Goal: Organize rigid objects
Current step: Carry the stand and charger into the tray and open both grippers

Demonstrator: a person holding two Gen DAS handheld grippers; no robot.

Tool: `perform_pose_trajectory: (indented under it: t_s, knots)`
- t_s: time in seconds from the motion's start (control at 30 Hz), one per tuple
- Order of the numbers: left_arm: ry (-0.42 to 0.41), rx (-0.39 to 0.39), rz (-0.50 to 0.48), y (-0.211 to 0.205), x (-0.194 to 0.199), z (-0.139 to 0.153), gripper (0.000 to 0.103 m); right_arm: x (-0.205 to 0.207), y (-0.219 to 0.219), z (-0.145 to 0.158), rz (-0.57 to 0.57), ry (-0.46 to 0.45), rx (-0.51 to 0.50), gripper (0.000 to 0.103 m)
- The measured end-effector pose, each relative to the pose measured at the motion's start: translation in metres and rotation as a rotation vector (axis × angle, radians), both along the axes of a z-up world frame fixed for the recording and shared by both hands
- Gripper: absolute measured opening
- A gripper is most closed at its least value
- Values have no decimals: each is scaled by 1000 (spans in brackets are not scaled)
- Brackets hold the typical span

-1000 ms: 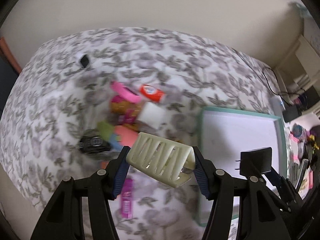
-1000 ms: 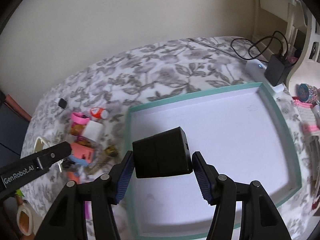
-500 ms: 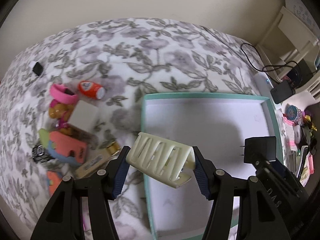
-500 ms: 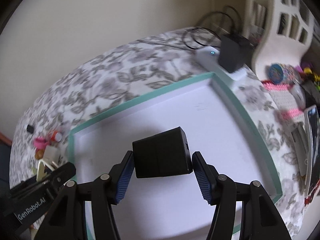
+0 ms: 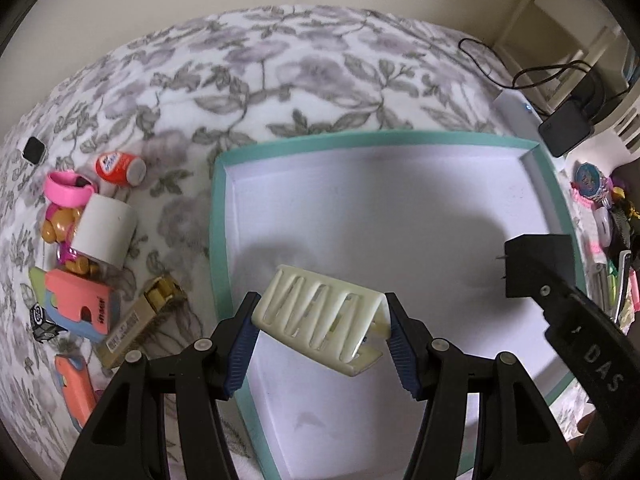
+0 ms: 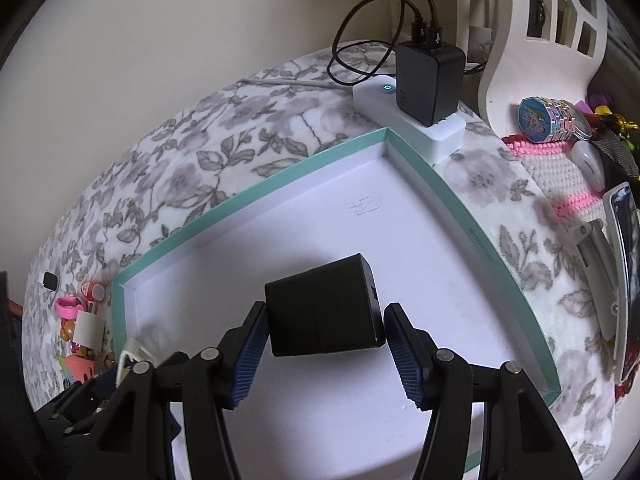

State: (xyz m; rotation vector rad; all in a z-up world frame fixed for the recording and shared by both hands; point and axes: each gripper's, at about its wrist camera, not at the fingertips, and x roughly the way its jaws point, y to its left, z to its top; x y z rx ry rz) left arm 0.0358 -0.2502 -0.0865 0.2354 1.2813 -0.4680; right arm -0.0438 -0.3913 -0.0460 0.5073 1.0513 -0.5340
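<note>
Teal-rimmed tray (image 5: 218, 216) holds nothing; left gripper (image 5: 320, 322) clamps a cream slotted rack (image 5: 316, 316), right gripper (image 6: 324, 326) a black charger (image 6: 322, 310)

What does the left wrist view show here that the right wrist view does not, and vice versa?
Left only: the cream slotted rack fully, clamped in the left gripper, and the gold box. Right only: the phone and hair clip past the tray's right side. Both: the teal-rimmed tray, the black adapter in the right gripper, the white cylinder.
</note>
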Motion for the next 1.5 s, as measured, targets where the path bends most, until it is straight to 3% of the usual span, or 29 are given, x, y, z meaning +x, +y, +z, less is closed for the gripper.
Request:
perform_pose_trajectory:
  t_s: [0.5, 1.0, 1.07, 1.1, 1.13, 1.5]
  knots:
    - [-77, 56, 3, 6, 14, -5, 63, 6, 7, -5, 42, 27, -3, 62]
    - [-63, -9, 75, 24, 21, 5, 63, 14, 17, -6, 101, 53, -19, 62]
    - [-68, -15, 79, 26, 20, 8, 66, 14, 18, -4, 102, 51, -40, 64]
    - [-72, -21, 87, 28, 20, 10, 79, 14, 19, -3, 103, 47, -53, 68]
    - [-73, -37, 91, 29, 21, 12, 84, 14, 20, -1, 107, 41, -66, 74]
    - [-118, -88, 169, 42, 26, 32, 86, 13, 23, 13, 115, -4, -101, 81]
